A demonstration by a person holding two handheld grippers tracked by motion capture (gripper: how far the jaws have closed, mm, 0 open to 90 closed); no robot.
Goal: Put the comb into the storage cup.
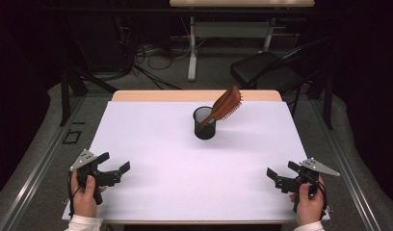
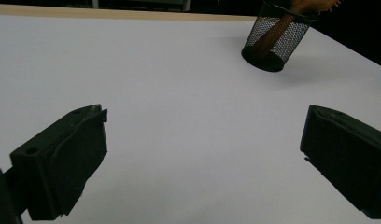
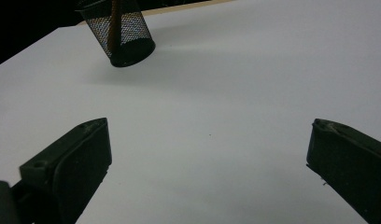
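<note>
Item: wooden hairbrush (image 1: 226,103) leaning handle-down in a mesh cup (image 1: 204,123) mid-table, well apart from our left gripper (image 1: 118,168) and right gripper (image 1: 273,175), both spread and empty; risk: a careless pull topples the light cup.

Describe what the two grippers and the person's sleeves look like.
Both are black two-jaw tools. The left gripper and the right gripper each carry a grey three-cornered plate on top, and a thin black cable trails from each by the hand. In the gripper views the jaws are blocky, matt black wedges. White sleeve cuffs show at both wrists.
</note>
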